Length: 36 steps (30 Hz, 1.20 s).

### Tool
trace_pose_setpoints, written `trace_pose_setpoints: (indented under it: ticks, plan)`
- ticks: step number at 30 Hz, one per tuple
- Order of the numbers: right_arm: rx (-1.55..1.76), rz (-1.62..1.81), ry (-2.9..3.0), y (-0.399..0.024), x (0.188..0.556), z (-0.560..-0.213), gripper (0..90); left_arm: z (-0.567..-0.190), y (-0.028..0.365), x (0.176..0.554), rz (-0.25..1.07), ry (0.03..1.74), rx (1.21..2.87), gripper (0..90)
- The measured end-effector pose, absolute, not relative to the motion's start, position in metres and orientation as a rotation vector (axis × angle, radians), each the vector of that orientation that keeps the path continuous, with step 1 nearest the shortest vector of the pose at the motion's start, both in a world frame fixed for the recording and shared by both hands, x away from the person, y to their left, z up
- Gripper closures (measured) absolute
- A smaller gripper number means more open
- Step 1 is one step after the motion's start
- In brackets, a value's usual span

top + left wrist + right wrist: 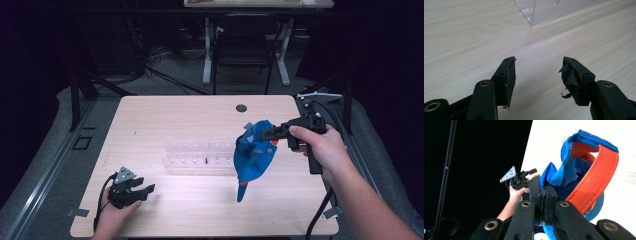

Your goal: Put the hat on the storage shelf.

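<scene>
Clear acrylic rack (200, 152) beside gripper-held blue cap (254, 155)

Nothing readable here, honestly. No lettering, logo or number shows on the blue cap (253, 155), and the clear plastic rack (200, 156) and the bench (175, 120) carry no label or sign either.
</scene>
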State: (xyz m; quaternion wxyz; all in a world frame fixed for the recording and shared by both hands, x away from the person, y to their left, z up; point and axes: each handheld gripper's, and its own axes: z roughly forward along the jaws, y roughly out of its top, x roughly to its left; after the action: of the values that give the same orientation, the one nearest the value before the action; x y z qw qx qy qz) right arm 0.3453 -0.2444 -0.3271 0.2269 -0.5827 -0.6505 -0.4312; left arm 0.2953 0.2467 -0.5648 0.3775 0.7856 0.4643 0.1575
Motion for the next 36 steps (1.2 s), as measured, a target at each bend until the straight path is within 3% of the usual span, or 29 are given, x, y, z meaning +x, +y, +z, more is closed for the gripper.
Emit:
trace_pose_setpoints:
  ticks: [4, 15, 26, 36]
  plan:
    - [-1.6, -1.224, -1.804, -0.237, 0.353, -0.316, 88.7, -0.558, 0.241, 0.295, 0.346, 1.168, 1.974, 46.4]
    - [-1.597, -1.273, -1.822, -0.22, 0.374, -0.301, 88.7, -0.512, 0.218, 0.297, 0.382, 1.055, 1.955, 49.1]
    - [-1.585, -1.312, -1.836, -0.2, 0.391, -0.303, 88.7, -0.472, 0.187, 0.306, 0.359, 0.931, 1.932, 51.6]
    - [-1.561, -1.347, -1.849, -0.181, 0.405, -0.306, 88.7, -0.459, 0.168, 0.311, 0.396, 0.877, 1.969, 53.3]
